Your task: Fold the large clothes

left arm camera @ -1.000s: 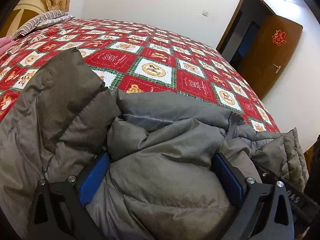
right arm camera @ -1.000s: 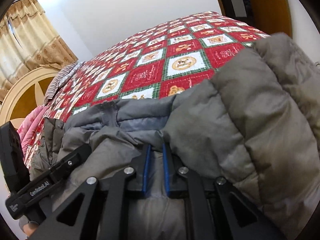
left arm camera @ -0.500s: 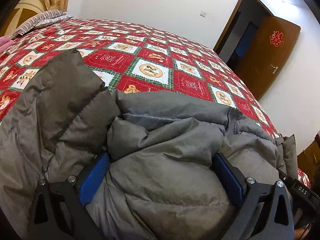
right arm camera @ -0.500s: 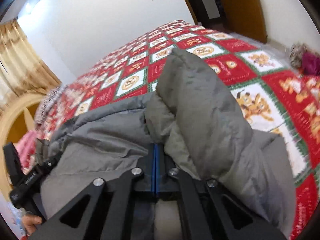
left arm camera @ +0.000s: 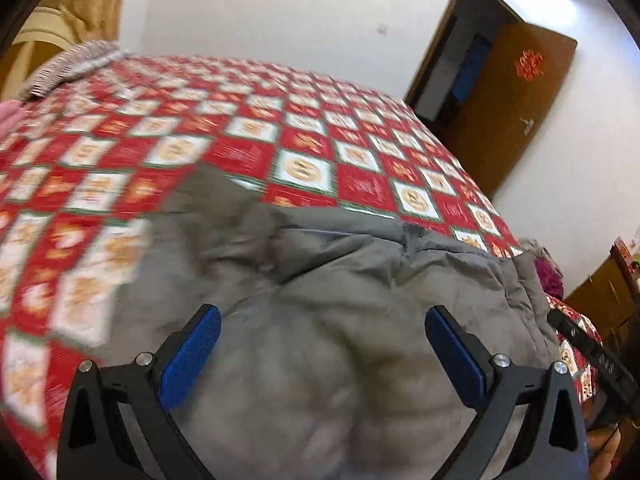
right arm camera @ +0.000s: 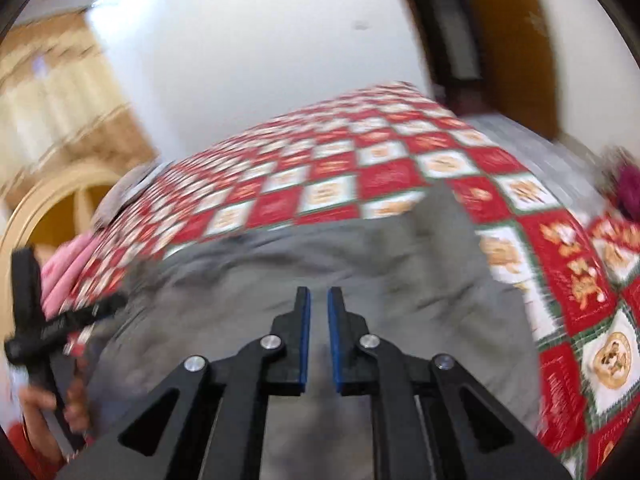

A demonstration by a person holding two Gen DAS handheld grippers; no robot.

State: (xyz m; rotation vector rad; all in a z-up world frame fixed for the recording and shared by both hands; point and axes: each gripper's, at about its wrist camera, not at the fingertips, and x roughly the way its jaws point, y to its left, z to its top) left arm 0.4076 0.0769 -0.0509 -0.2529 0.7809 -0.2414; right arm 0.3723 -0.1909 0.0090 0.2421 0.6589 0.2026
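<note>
A grey puffer jacket point(left arm camera: 352, 280) lies bunched on the red patterned bedspread point(left arm camera: 240, 152). My left gripper point(left arm camera: 322, 316) is open wide, its blue pads held just above the jacket with nothing between them. In the right wrist view the jacket point(right arm camera: 360, 272) lies flatter on the bedspread point(right arm camera: 560, 272). My right gripper point(right arm camera: 318, 294) hovers over it with its blue pads a narrow gap apart and nothing between them. The left gripper's black body point(right arm camera: 44, 320) shows at the left edge of that view. Both views are blurred by motion.
A brown door point(left arm camera: 508, 100) stands open at the far right. A striped pillow point(left arm camera: 72, 64) and a pink cloth point(right arm camera: 68, 272) lie near the headboard point(right arm camera: 60, 200). A dark red bundle point(right arm camera: 630, 188) lies beyond the bed's right side. A wooden cabinet point(left arm camera: 600, 296) stands at the right.
Both grippers have lifted off the jacket. The raised jacket folds have dropped down onto the bed. My right gripper was shut on the fabric and has let it go, its pads now slightly apart.
</note>
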